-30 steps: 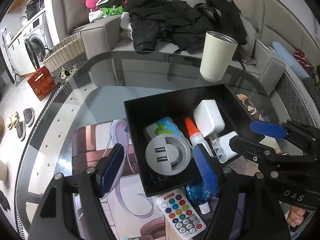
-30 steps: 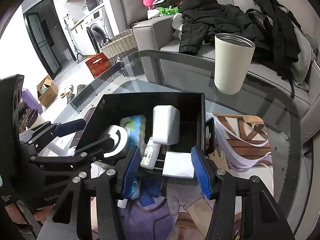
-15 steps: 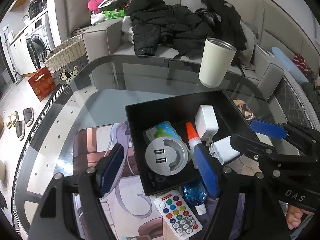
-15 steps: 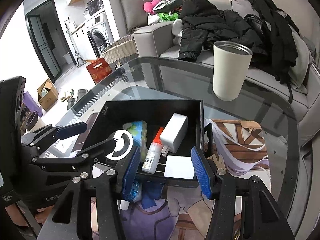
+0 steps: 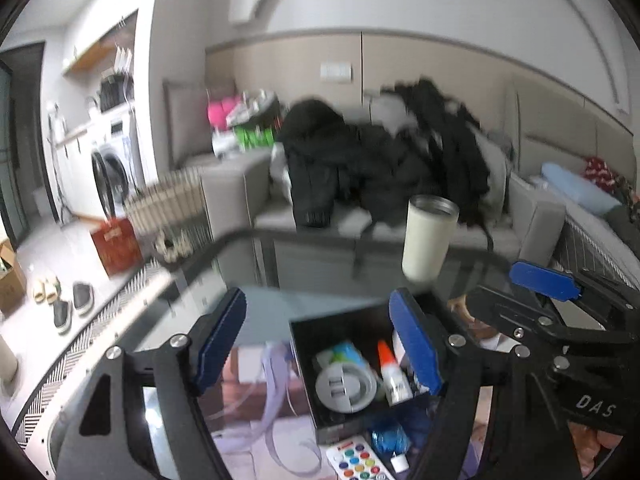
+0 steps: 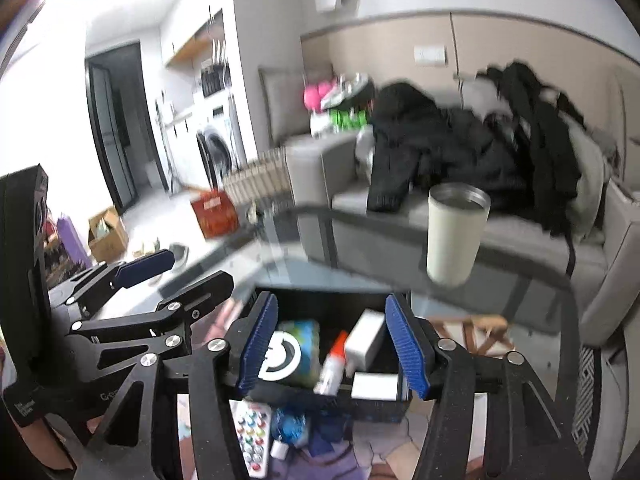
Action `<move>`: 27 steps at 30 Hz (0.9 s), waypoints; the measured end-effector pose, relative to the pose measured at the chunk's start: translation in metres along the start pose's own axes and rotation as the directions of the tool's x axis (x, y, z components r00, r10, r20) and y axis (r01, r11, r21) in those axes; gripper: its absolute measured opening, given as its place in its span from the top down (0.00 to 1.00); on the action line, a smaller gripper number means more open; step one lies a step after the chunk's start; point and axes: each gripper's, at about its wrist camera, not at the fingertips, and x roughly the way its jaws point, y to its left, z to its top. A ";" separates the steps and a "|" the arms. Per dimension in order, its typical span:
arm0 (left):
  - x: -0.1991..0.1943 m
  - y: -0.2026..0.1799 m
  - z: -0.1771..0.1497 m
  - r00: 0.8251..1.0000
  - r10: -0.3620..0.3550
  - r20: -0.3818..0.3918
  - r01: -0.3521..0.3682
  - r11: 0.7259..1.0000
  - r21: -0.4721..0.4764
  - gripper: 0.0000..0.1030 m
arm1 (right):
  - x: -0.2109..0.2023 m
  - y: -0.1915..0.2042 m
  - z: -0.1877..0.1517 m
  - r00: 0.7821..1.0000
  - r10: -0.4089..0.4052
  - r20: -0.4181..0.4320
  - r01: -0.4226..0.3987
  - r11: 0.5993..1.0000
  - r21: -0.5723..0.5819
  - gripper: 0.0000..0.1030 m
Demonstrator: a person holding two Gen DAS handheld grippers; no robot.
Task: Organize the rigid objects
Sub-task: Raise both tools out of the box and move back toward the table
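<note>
Both grippers hang above the glass table (image 5: 256, 264), pointing a little downward, and neither holds anything. The left gripper (image 5: 320, 340) has its jaws well apart, with only air between the blue pads. The right gripper (image 6: 332, 344) has just been opening its jaws, and nothing is between them either; the box only shows behind the gap.

The black box (image 6: 320, 308) stands on the table on a printed mat (image 5: 256, 412). Inside it lie a round grey USB hub (image 5: 346, 386), a small glue bottle (image 5: 394, 376) with an orange tip, a white charger (image 6: 366, 340) and a blue-green pack (image 6: 306, 330). Just outside the near wall of the box lie a remote control (image 6: 250, 430) with coloured buttons and a small blue bottle (image 6: 290, 428). A white cup (image 6: 456, 236) stands further away, near the sofa.

I judge that one placing is finished and the hands are between steps. The next move probably calls for lowering one open gripper to the remote or the blue bottle, closing on it across its narrow side, and lifting it over the box wall. The pictures are blurred, so small details are uncertain.
</note>
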 end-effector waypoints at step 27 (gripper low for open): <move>-0.079 0.012 -0.006 0.971 0.135 0.195 -0.129 0.991 -0.042 0.00 | -0.112 0.034 -0.002 0.950 0.033 0.311 -0.021 0.999 -0.041 0.02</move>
